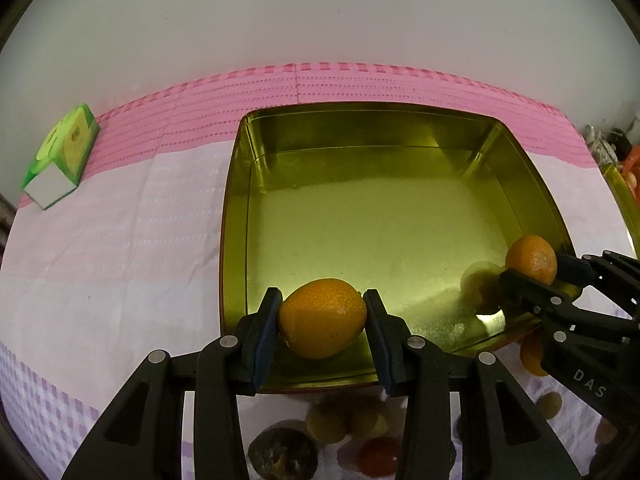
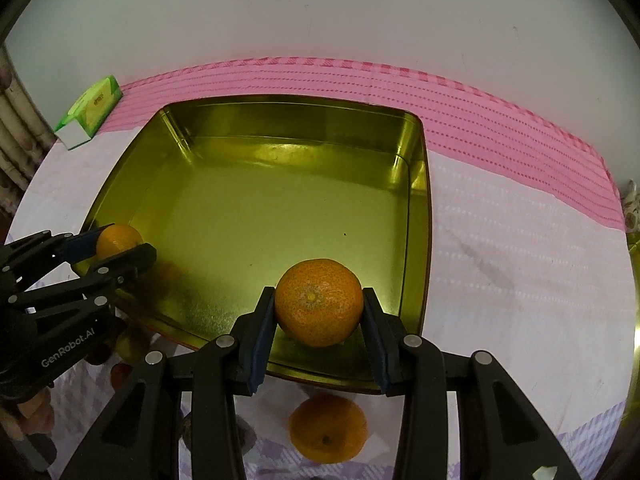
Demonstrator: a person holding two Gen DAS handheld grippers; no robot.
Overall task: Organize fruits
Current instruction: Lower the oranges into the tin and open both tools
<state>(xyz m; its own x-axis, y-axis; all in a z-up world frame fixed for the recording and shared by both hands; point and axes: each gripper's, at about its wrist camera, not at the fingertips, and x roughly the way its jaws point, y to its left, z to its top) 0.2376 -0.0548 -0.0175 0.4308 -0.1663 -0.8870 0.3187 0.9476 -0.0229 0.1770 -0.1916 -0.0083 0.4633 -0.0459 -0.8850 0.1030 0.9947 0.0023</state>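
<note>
A square gold tin (image 1: 240, 240) (image 2: 416, 216) lies open on the table, its bottom bare. My left gripper (image 1: 322, 320) is shut on an orange (image 1: 322, 318) and holds it over the tin's near edge; it shows at the left of the right wrist view (image 2: 120, 246). My right gripper (image 2: 319, 310) is shut on another orange (image 2: 319, 302) over the tin's near right corner; it shows in the left wrist view (image 1: 530, 266).
A green tissue box (image 1: 62, 156) (image 2: 90, 112) sits at the far left on the pink-and-white cloth (image 1: 120, 240). Loose fruits lie in front of the tin: an orange (image 2: 328, 428), a dark fruit (image 1: 282, 456), a red one (image 1: 378, 454). Another gold container (image 1: 624, 196) stands right.
</note>
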